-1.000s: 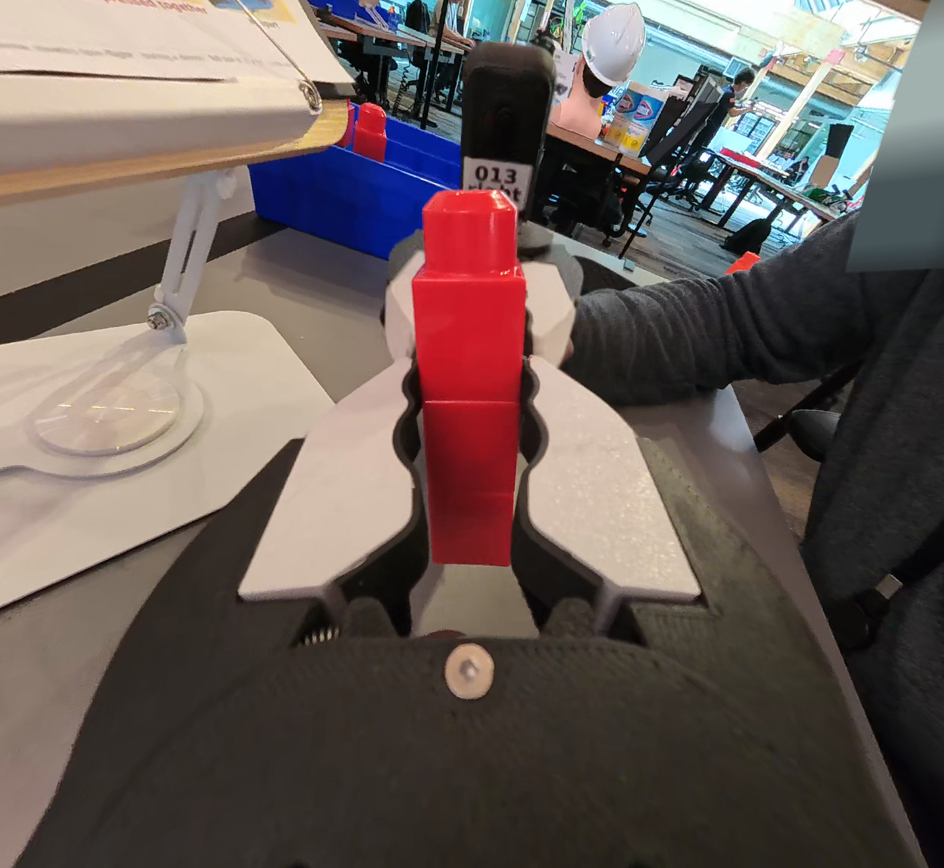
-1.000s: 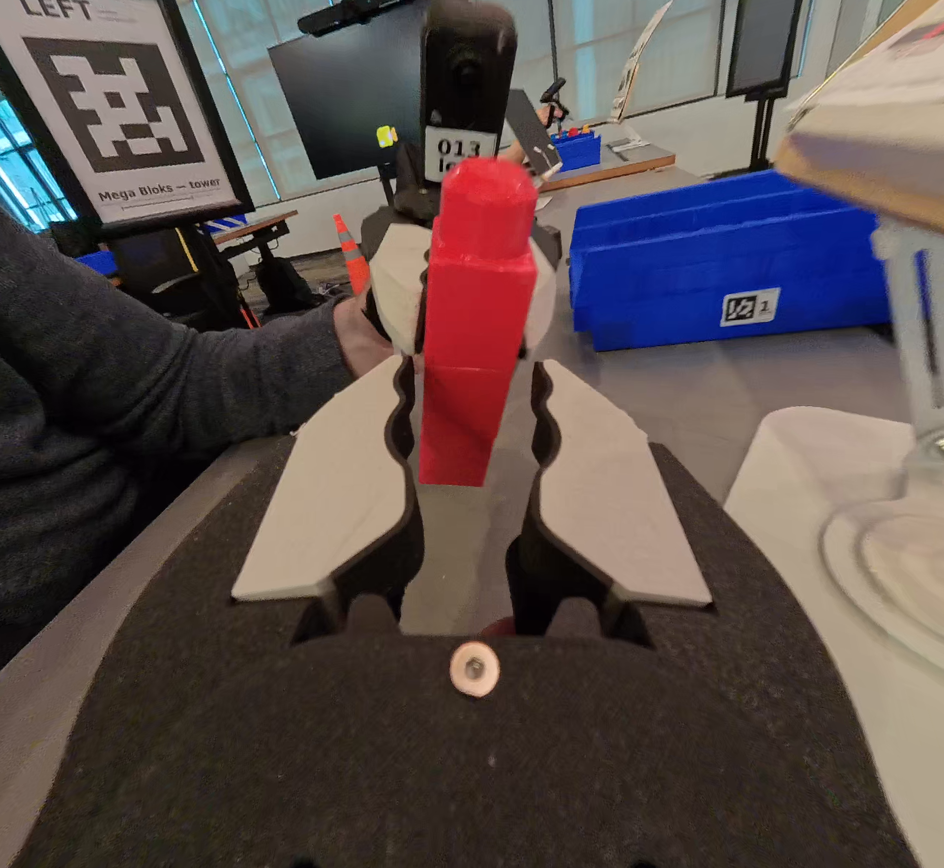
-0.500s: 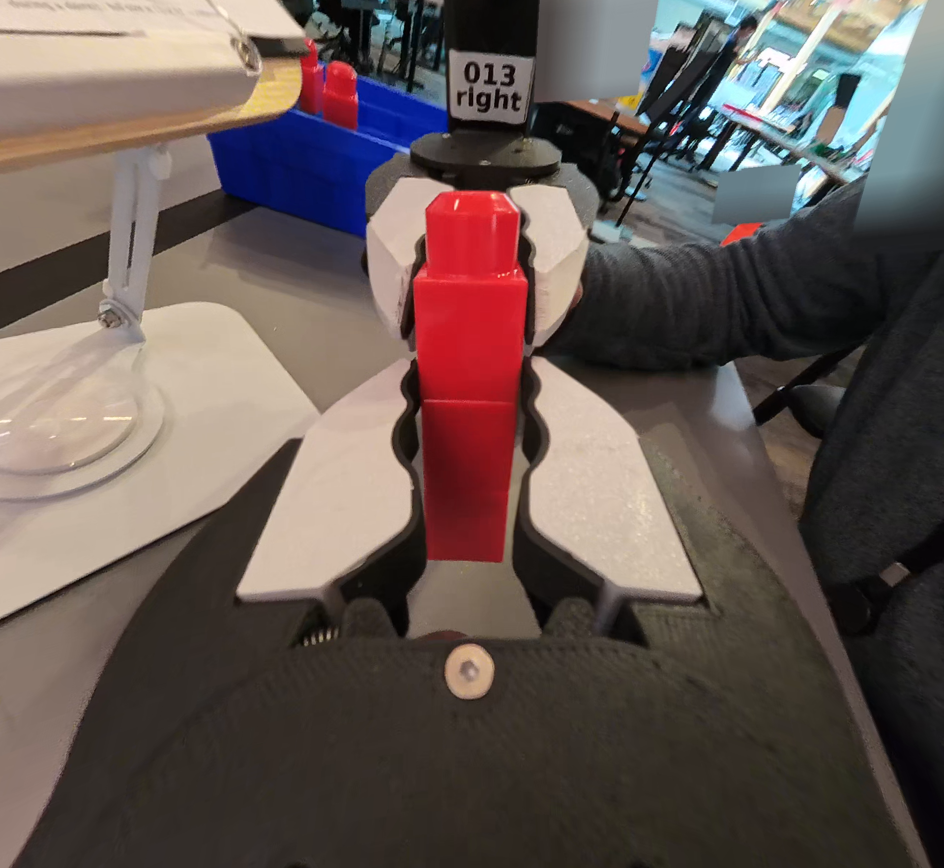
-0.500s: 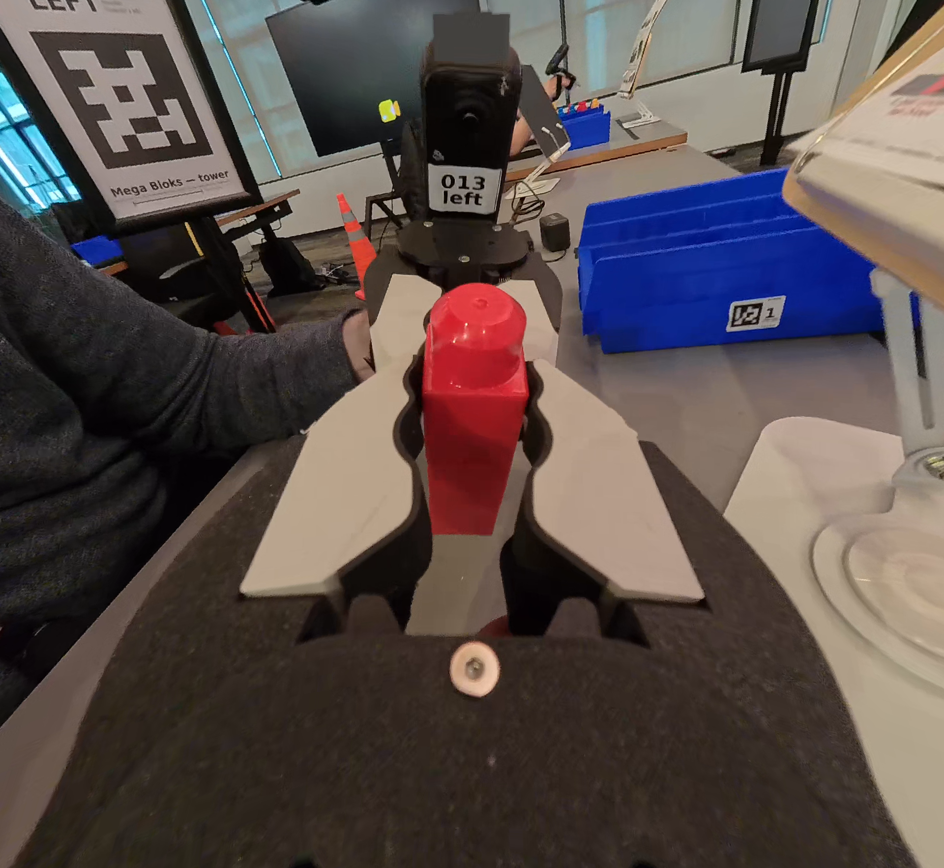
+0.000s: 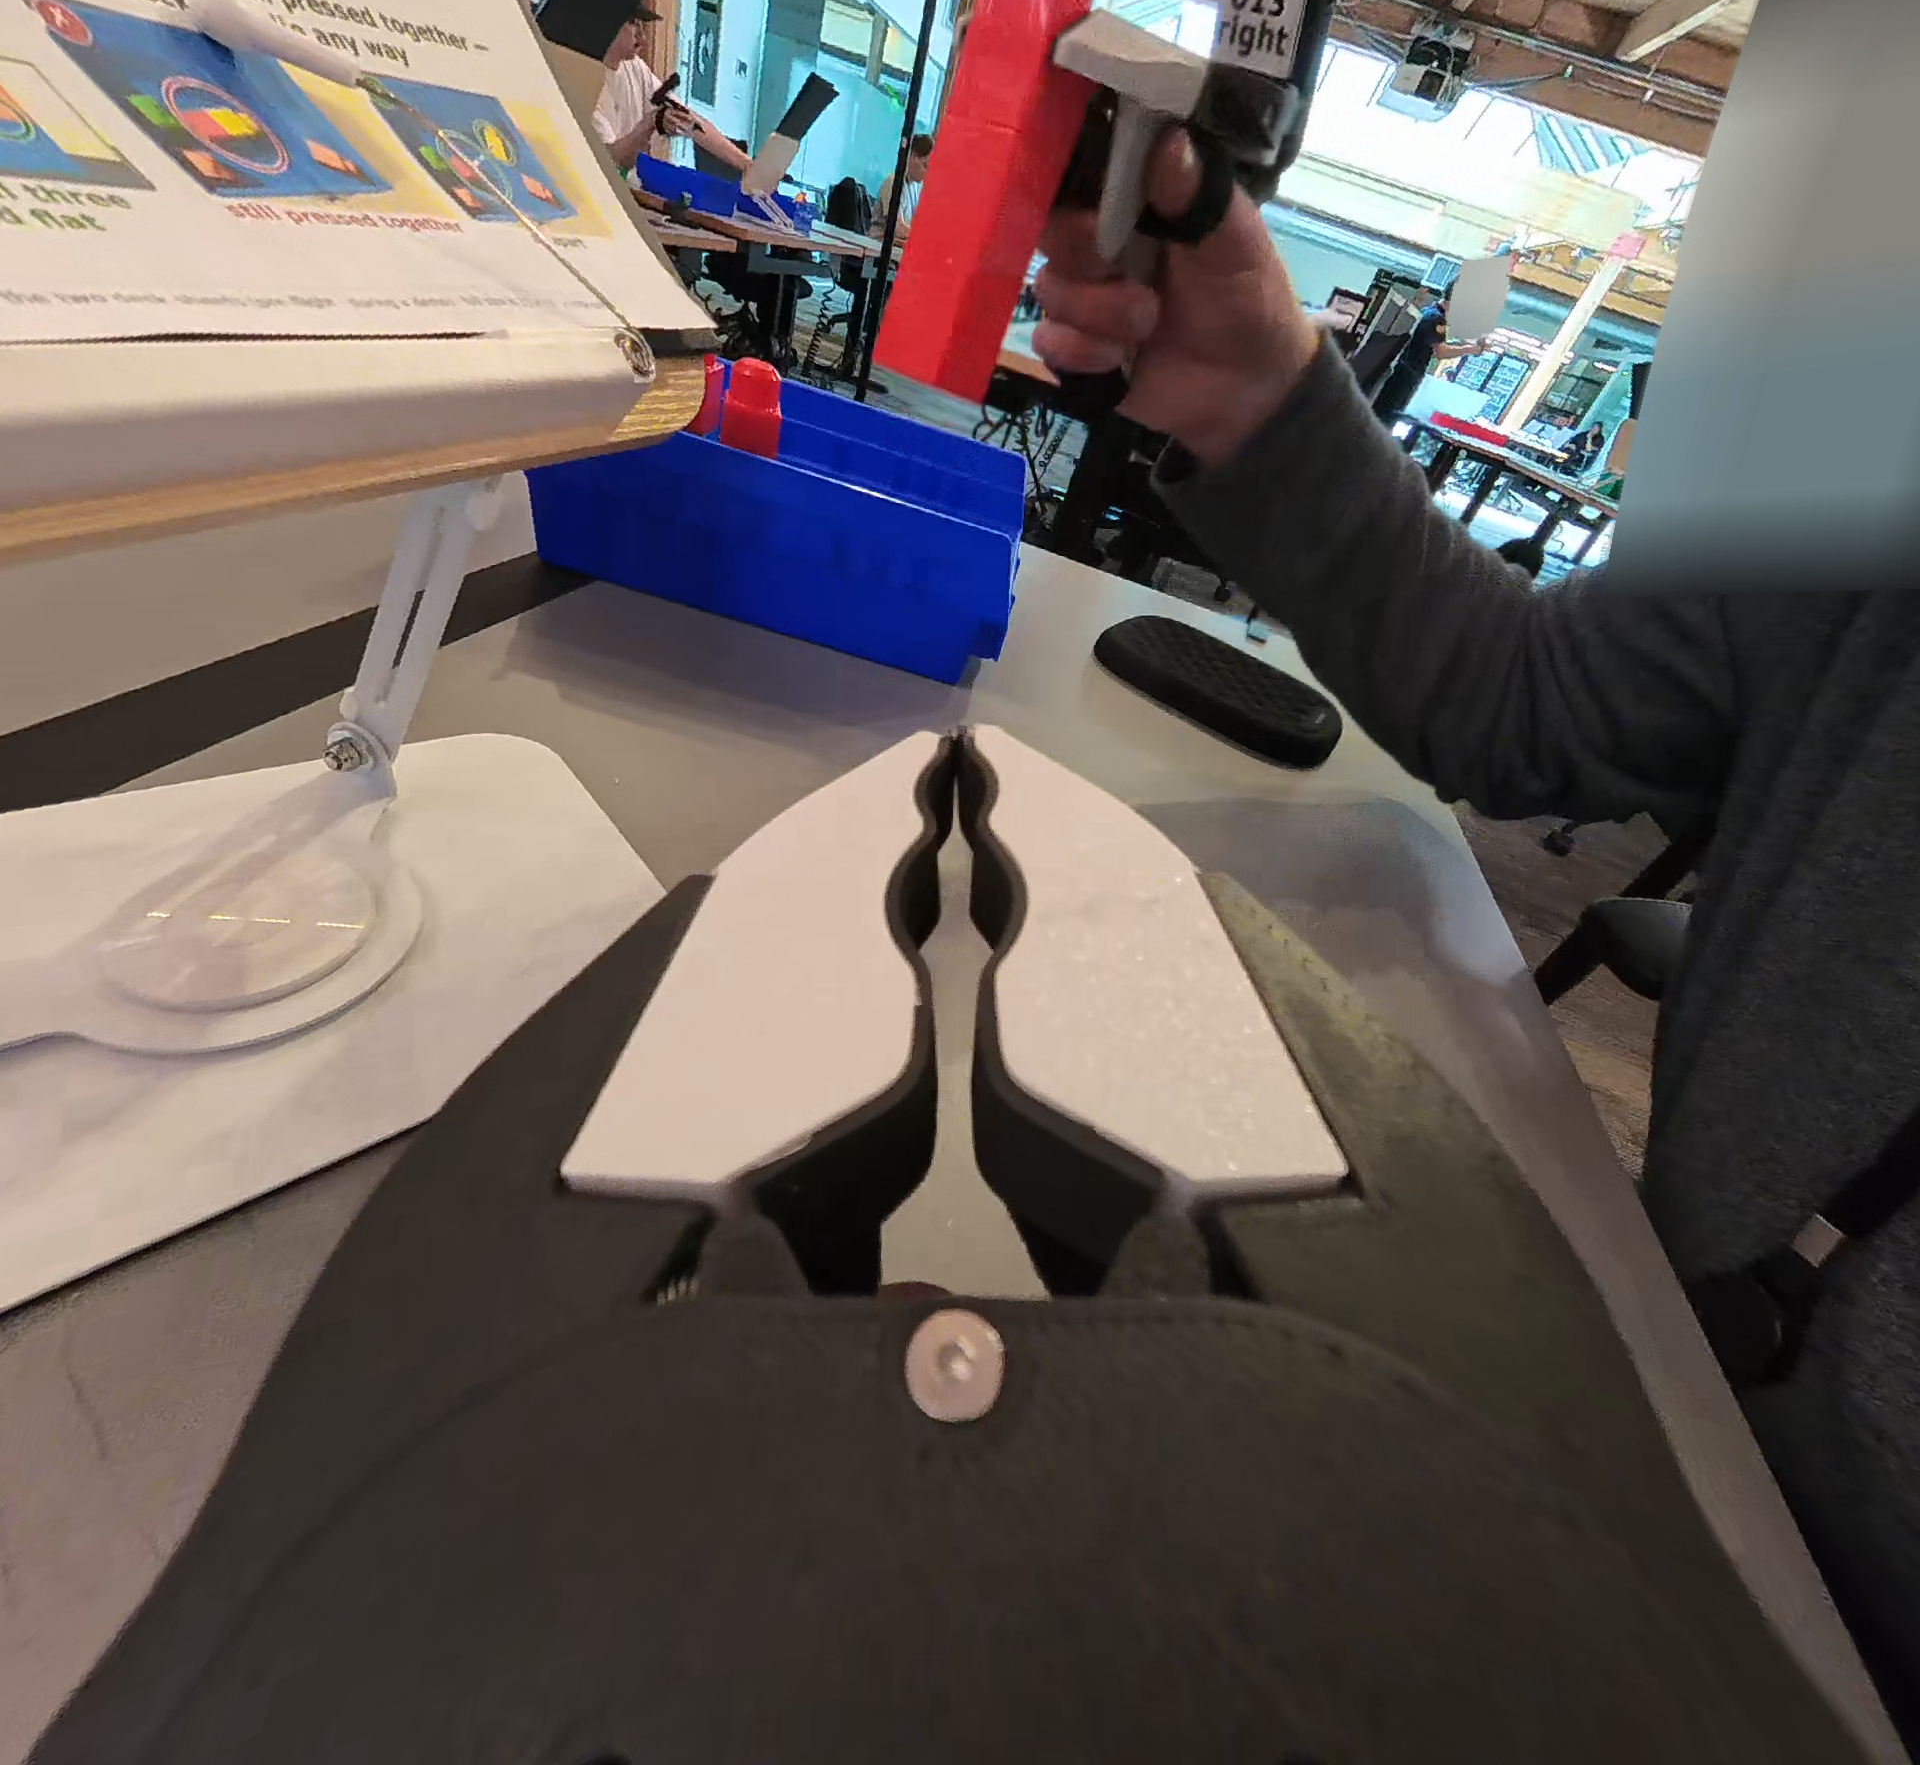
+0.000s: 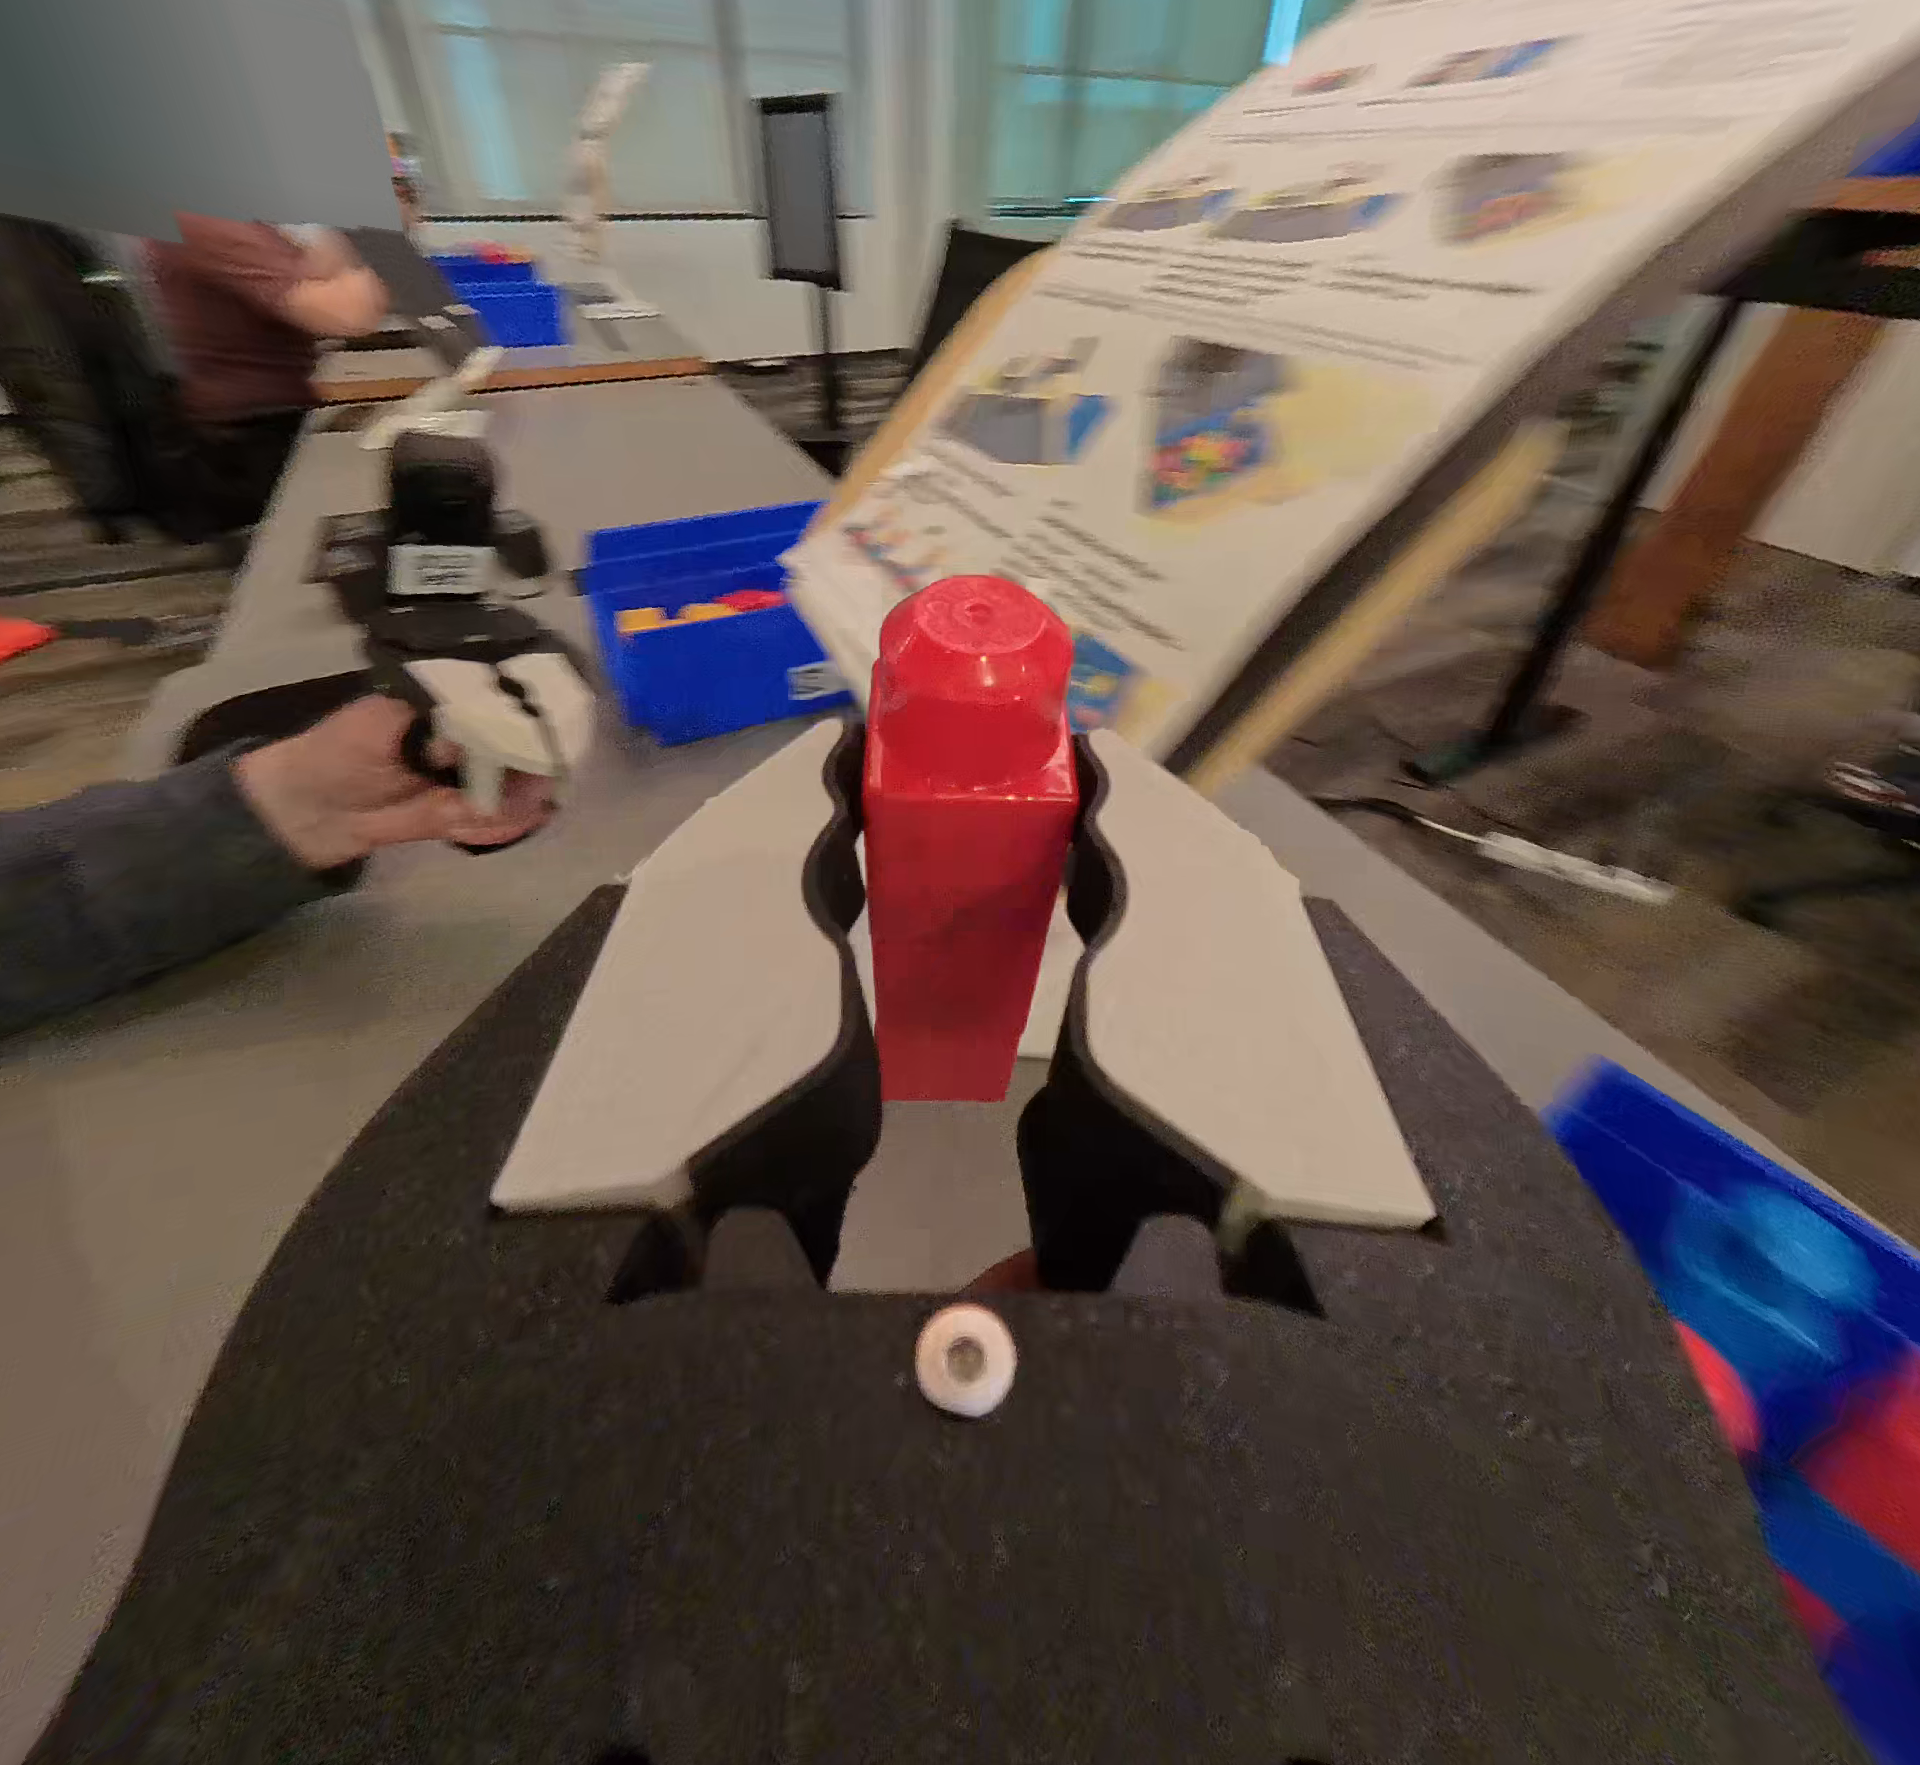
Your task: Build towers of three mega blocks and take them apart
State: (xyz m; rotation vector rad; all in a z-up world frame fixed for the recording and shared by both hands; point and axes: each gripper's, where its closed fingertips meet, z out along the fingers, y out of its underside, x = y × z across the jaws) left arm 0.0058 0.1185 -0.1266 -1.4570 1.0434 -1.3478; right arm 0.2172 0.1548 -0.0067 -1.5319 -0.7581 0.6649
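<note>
A red tower of three mega blocks (image 6: 966,894) is clamped between the fingers of my right gripper (image 6: 966,739), stud end pointing forward. In the left wrist view the red tower (image 5: 977,157) is held high above the table by the right gripper (image 5: 1091,94), tilted. My left gripper (image 5: 956,741) is shut and empty, low over the grey table (image 5: 727,728). It also shows in the right wrist view (image 6: 509,728), off to the left, held by a hand.
A blue bin (image 5: 779,520) with a red block (image 5: 750,406) stands ahead. A slanted instruction board (image 5: 260,157) on a white stand (image 5: 208,936) is at the left. A black pad (image 5: 1216,689) lies near the sleeve. Another blue bin (image 6: 707,645) holds coloured blocks. Tip to tip, the grippers are about 25 centimeters apart.
My left gripper has let go of the red tower and shut empty. My right gripper has carried the whole tower up and away from the left one.
</note>
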